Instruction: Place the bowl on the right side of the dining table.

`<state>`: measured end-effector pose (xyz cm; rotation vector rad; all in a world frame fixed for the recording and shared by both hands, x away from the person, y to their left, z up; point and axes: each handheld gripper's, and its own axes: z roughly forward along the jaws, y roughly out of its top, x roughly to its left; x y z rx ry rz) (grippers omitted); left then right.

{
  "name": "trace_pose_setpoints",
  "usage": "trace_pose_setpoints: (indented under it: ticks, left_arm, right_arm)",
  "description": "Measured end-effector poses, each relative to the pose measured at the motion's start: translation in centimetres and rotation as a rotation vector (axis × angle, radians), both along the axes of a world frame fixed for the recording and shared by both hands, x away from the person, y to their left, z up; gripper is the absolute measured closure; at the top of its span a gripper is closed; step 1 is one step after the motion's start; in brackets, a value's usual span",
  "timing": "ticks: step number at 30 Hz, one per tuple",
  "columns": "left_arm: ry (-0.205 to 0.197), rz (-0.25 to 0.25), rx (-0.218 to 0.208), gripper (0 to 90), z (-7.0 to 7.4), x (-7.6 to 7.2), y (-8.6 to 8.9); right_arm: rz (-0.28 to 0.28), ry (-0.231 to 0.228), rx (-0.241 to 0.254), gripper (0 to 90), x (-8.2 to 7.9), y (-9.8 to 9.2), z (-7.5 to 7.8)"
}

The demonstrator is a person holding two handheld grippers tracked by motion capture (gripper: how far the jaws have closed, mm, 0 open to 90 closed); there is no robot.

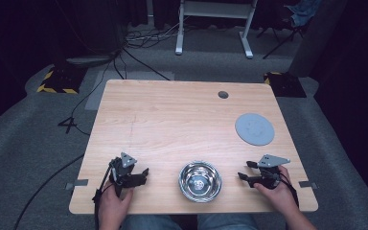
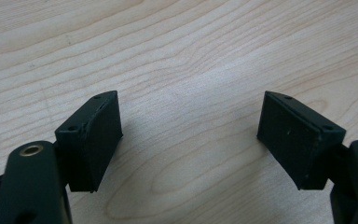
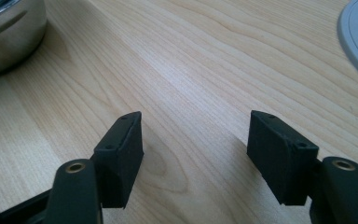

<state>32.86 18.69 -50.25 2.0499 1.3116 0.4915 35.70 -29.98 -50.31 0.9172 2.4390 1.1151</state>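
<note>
Two claws gape wide, we see, gripping nothing: left claw (image 1: 143, 173) and right claw (image 1: 244, 171) flank the shiny round steel bowl (image 1: 200, 181) (near edge) on the pale wooden desk (image 1: 172, 120).

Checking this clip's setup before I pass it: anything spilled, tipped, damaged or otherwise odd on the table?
Nothing stands out. The steel bowl sits upright and looks empty, the grey disc lies flat, and the left gripper and right gripper are open, holding nothing.

We see a shiny steel bowl (image 1: 200, 181) standing upright and empty near the front edge of the bench (image 1: 172, 120) — roughly midway along it. A flat grey round disc (image 1: 254, 129) lies well apart, toward the bench's right side.
</note>
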Motion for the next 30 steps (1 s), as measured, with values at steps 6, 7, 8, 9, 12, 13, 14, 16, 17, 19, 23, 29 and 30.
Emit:
trace_pose_setpoints:
  ticks: [6, 7, 8, 9, 12, 13, 14, 16, 17, 19, 23, 29, 30]
  left_arm:
    - [0.0, 0.0, 0.0, 21.9, 0.0, 0.0, 0.0]
    - [0.0, 0.0, 0.0, 21.9, 0.0, 0.0, 0.0]
    - [0.0, 0.0, 0.0, 21.9, 0.0, 0.0, 0.0]
    - [-0.001, 0.0, 0.001, 21.9, 0.0, 0.0, 0.0]
    - [0.0, 0.0, 0.0, 21.9, 0.0, 0.0, 0.0]
    - [0.0, 0.0, 0.001, 21.9, 0.0, 0.0, 0.0]
    - [0.0, 0.0, -0.001, 21.9, 0.0, 0.0, -0.01]
    - [0.0, 0.0, -0.001, 21.9, 0.0, 0.0, 0.0]
    - [0.0, 0.0, -0.001, 21.9, 0.0, 0.0, -0.01]
    - [0.0, 0.0, 0.0, 21.9, 0.0, 0.0, 0.0]
    - [0.0, 0.0, -0.001, 21.9, 0.0, 0.0, 0.0]
    - [0.0, 0.0, 0.0, 21.9, 0.0, 0.01, 0.0]
    - [0.0, 0.0, 0.0, 21.9, 0.0, 0.01, 0.0]
  right_arm:
    - [-0.002, 0.001, 0.0, 35.8, 0.0, 0.0, 0.0]
    - [-0.002, 0.001, 0.0, 35.8, 0.0, 0.0, 0.0]
    - [-0.003, 0.001, 0.001, 35.8, 0.0, 0.01, 0.0]
    - [-0.002, 0.0, 0.0, 35.8, 0.01, 0.0, 0.0]
    - [-0.002, 0.0, 0.0, 35.8, 0.0, 0.0, 0.0]
    - [-0.002, 0.001, 0.001, 35.8, 0.0, 0.01, 0.0]
    - [0.001, 0.0, -0.002, 35.8, 0.01, -0.02, 0.0]
    - [-0.002, 0.0, -0.001, 35.8, 0.01, 0.0, 0.0]
    - [0.001, -0.001, -0.002, 35.8, 0.01, -0.02, 0.0]
    - [0.001, -0.001, -0.003, 35.8, 0.01, -0.02, 0.0]
    - [-0.009, 0.002, 0.0, 36.2, -0.09, 0.05, 0.01]
    - [-0.016, -0.002, 0.003, 39.7, -0.27, 0.14, 0.02]
    - [-0.014, -0.001, 0.007, 40.5, -0.3, 0.15, 0.02]
